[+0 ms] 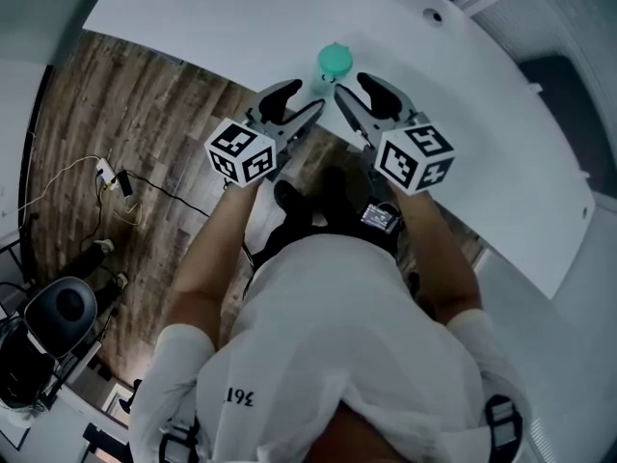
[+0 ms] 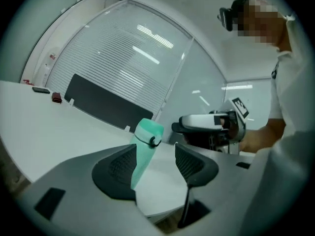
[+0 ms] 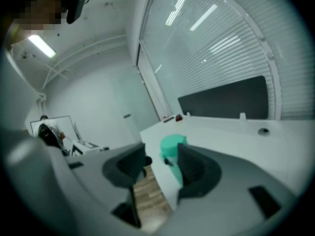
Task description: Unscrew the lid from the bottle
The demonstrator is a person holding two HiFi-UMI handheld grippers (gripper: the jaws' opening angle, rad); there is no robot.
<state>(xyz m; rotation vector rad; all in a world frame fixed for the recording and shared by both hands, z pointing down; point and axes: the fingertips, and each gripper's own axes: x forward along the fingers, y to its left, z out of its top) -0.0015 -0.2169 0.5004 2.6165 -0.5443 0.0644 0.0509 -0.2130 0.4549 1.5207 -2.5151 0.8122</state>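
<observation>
A: Where is the bottle (image 2: pixel 140 162)?

B: On the white table (image 1: pixel 241 17), close to the table's near edge, where the wooden floor (image 1: pixel 145 114) begins. It is mint green, and its lid (image 2: pixel 149 131) in the same colour sits on top, with a small dark ring at the lid's side.

A: And the left tongs (image 2: pixel 155 157)?

B: Their jaws stand apart with nothing clamped. In the left gripper view the bottle shows through the gap, beyond the tips and nearer the left-hand pad than the other one. I cannot tell whether that pad brushes it.

A: The right tongs (image 3: pixel 160 162)?

B: Also apart, also holding nothing. In the right gripper view the lid shows in the gap, hard against the right-hand pad, which hides the lower bottle. The picture is blurred, so contact there is unclear.

A: How do the two stand relative to each other?

B: From the head view both point away from the person toward the table's near edge, tips converging. The bottle stands just past them, roughly between the two sets of tips and slightly toward the right tongs. The left tongs come from the floor side at the left, the right tongs from beside them. Each carries its marker cube at the rear.
</observation>
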